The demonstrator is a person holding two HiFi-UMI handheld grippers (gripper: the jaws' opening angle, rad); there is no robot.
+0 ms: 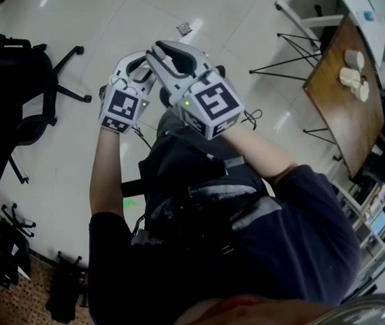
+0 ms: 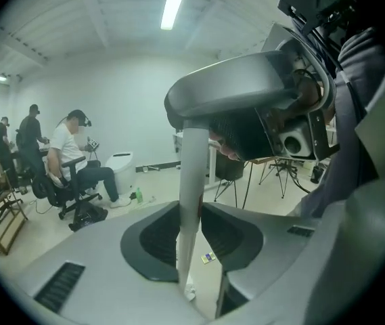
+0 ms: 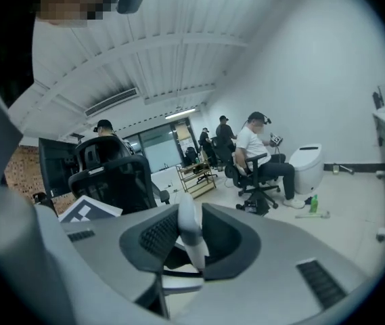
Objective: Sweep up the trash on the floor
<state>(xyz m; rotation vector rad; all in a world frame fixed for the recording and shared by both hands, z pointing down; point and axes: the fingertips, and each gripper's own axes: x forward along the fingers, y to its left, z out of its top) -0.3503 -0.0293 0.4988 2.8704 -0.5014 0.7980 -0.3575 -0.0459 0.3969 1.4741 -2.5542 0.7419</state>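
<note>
Your left gripper [image 2: 192, 239] pinches the white broom handle [image 2: 193, 175] mid-shaft, and your right gripper [image 3: 189, 239] clamps its rounded top. It looks light, stiff and slick, so hold firm. The trash [image 1: 184, 28] lies on the floor [image 1: 111, 19] ahead.

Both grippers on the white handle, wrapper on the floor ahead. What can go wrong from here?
1. The left gripper and right gripper grip the white handle close together: little leverage, so it may twist or slip mid-stroke.
2. The wrapper lies between the office chair and the table; a hard stroke may flick it under either.
</note>
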